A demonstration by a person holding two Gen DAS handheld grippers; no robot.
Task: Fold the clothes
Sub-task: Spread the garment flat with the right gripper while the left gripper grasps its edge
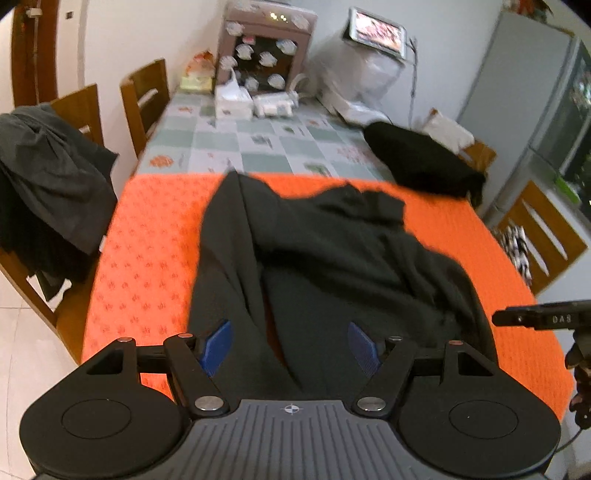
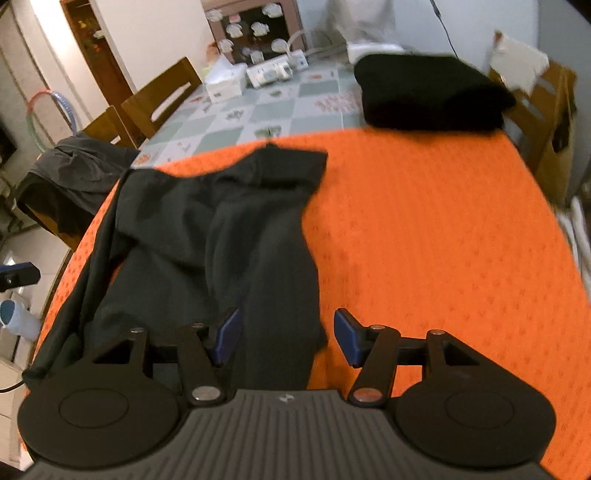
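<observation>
Between each open gripper's (image 1: 291, 345) fingers, dark garment (image 1: 332, 258)

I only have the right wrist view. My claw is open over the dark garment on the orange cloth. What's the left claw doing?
Observer: The left claw is open too, with its blue pads spread over the near end of the dark garment.
Operator: Anything off the table's right side, near me?
Observer: A wooden chair stands there with a black-and-white patterned cloth on it.
Operator: And at the far end of the table?
Observer: A lit screen stands there, close to the wall.
</observation>
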